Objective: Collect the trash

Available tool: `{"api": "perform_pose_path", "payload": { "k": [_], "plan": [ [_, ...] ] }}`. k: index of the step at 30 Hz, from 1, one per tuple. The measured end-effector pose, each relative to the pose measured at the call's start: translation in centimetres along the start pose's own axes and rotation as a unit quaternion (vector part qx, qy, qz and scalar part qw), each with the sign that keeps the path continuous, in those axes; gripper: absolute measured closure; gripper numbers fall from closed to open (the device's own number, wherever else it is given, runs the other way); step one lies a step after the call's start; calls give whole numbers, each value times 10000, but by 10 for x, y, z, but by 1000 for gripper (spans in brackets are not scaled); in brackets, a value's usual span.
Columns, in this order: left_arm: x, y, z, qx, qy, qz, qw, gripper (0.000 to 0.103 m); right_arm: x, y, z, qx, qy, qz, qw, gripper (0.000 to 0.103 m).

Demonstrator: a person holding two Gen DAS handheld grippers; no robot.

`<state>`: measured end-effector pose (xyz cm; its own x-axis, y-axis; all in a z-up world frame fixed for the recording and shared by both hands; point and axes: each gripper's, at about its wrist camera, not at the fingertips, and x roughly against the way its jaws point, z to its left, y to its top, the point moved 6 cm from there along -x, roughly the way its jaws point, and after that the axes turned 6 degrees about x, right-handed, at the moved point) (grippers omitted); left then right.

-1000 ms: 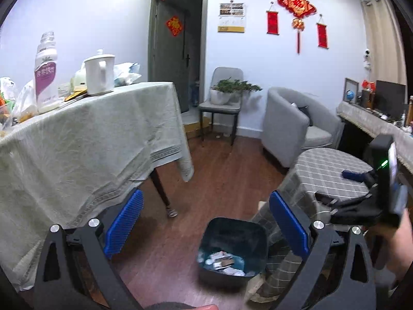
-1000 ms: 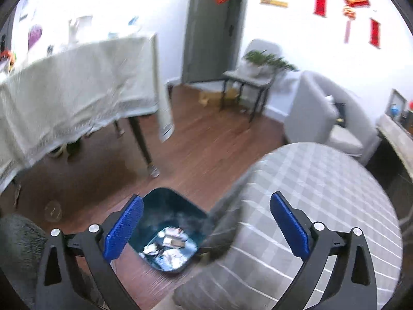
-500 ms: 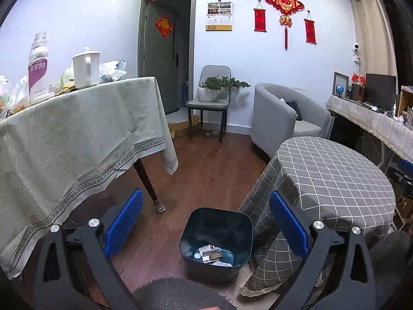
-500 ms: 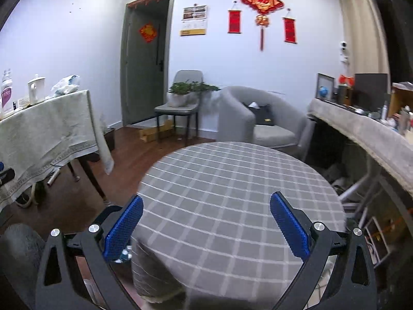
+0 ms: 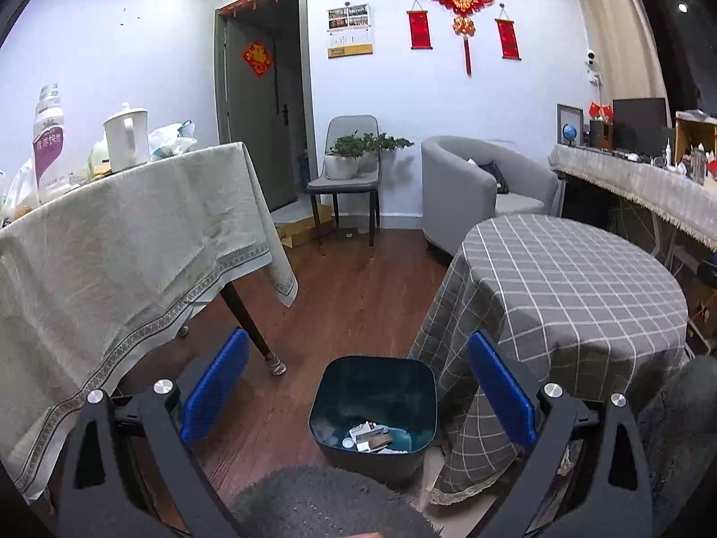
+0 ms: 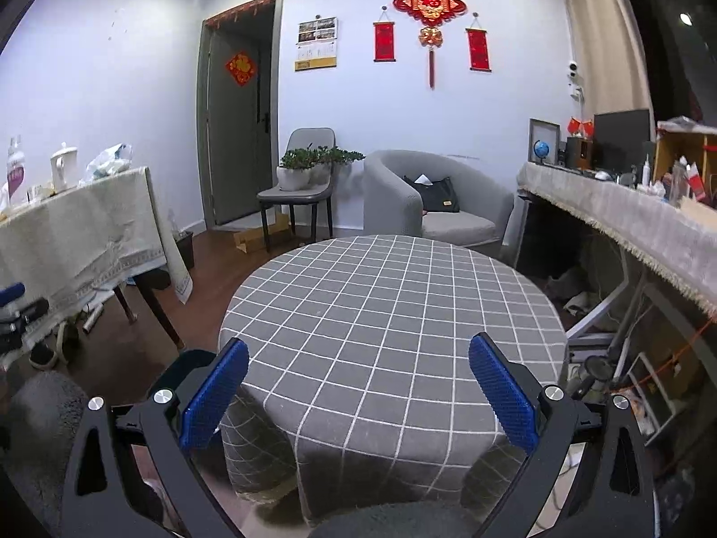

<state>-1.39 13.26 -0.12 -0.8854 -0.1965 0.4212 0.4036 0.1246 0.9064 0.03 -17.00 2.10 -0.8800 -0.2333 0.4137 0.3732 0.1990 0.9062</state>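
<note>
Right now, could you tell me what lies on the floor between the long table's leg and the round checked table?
The dark trash bin with scraps inside, on bare wood floor; the left wrist view shows it.

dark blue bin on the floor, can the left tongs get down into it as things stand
Probably yes. The left tongs are open and empty, pointing toward the dark blue plastic bin, whose open top is uncovered. The grey checked tablecloth hangs beside it, not over it.

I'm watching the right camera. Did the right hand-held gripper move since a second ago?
Yes. The right hand-held gripper swung up and to the right: it looked down into the bin before, and now it faces across the checked round table, open and empty.
</note>
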Motion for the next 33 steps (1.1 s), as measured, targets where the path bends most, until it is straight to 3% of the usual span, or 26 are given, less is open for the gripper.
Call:
{"api": "perform_pose_path", "payload": {
  "k": [7,33],
  "plan": [
    [-4,-4,4,171,-37,92,9998,3,-1,-2,13,40,527,-33,9986,4],
    [-9,-7,4,215,-110,187,9995,3,2,0,23,151,534,-57,9984,4]
  ]
}}
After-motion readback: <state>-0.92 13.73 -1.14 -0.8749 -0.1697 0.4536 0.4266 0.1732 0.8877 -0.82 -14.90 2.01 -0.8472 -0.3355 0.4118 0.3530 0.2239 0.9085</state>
